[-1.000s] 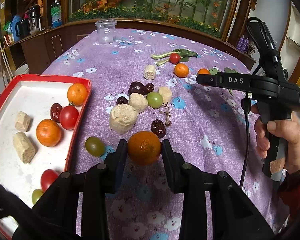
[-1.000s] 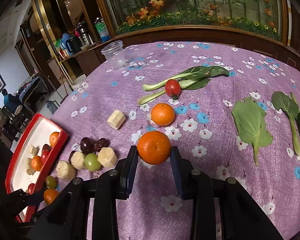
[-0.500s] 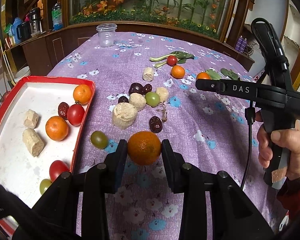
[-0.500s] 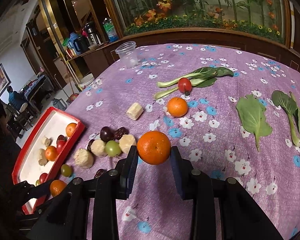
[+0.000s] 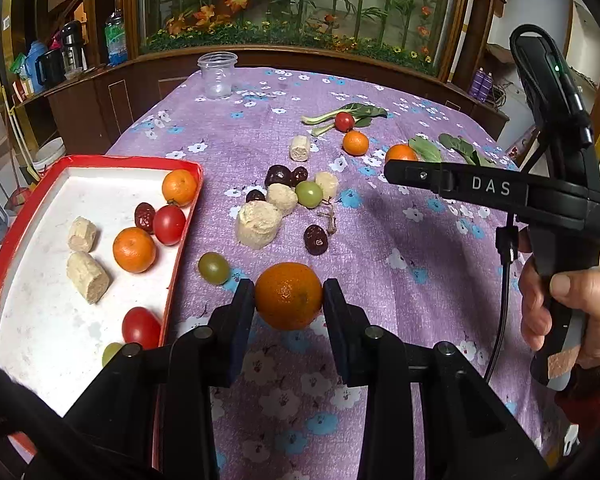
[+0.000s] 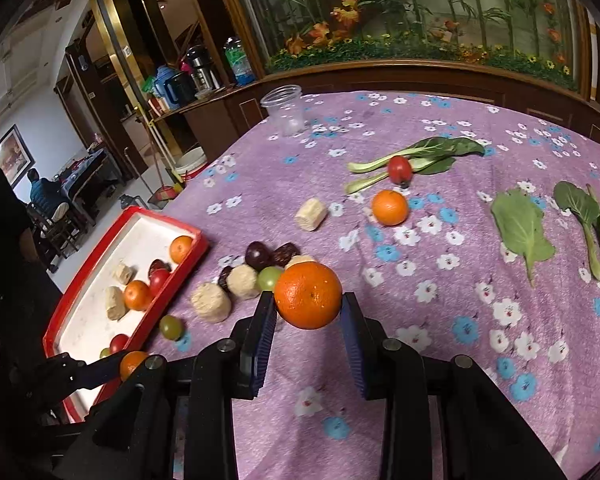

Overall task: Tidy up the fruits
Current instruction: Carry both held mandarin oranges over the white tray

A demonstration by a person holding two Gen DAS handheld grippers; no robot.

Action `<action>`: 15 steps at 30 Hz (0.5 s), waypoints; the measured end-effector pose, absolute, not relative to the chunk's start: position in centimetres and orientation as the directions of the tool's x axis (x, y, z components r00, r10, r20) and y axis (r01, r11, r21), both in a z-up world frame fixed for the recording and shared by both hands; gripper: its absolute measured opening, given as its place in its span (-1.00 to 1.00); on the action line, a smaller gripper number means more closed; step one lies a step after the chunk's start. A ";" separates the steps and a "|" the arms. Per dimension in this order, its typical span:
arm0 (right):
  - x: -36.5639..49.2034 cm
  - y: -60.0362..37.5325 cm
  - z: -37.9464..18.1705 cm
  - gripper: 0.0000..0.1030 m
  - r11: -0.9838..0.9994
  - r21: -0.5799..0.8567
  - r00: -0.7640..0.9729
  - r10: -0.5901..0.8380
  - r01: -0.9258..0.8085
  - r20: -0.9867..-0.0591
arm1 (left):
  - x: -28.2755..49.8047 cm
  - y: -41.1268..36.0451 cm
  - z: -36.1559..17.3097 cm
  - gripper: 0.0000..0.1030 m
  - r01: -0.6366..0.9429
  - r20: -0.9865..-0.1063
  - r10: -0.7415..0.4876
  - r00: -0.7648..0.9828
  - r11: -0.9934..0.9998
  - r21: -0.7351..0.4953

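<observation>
Both grippers w/ oranges (tray left)

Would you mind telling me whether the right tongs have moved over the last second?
Yes. The right tongs, shut on an orange, have drifted toward the red tray, which now sits nearer in their view, leaving the loose orange farther off.

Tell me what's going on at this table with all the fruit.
A person is sorting fruit with a handheld claw in each hand. The left claw is shut on one orange, and the right claw is shut on another orange, both held above the purple tablecloth. The red tray already holds oranges, tomatoes and other pieces, while more fruit lies loose on the cloth.
</observation>
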State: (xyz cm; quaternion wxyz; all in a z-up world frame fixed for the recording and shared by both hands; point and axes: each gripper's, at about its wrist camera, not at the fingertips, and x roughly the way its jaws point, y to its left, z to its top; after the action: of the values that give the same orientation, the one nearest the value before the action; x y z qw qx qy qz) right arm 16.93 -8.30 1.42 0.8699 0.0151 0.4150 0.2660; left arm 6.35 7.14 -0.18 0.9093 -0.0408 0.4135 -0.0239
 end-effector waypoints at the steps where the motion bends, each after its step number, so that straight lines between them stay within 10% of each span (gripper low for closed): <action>1: 16.7 -8.1 1.5 -0.35 0.855 0.248 0.512 0.479 -0.455 -0.713 | 6.2 7.2 -0.1 -0.37 0.009 -0.750 -0.076 0.657 0.996 -0.092; 15: 13.3 -4.1 1.9 -0.35 0.801 0.270 0.460 0.543 -0.534 -0.702 | 4.7 9.4 0.3 -0.37 -0.010 -0.754 -0.060 0.654 0.996 -0.087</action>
State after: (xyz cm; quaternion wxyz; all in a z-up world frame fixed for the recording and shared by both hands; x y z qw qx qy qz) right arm 13.33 -4.14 1.93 0.8545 0.0058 0.4129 0.3152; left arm 4.65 9.36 0.26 0.9084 -0.0418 0.4158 -0.0138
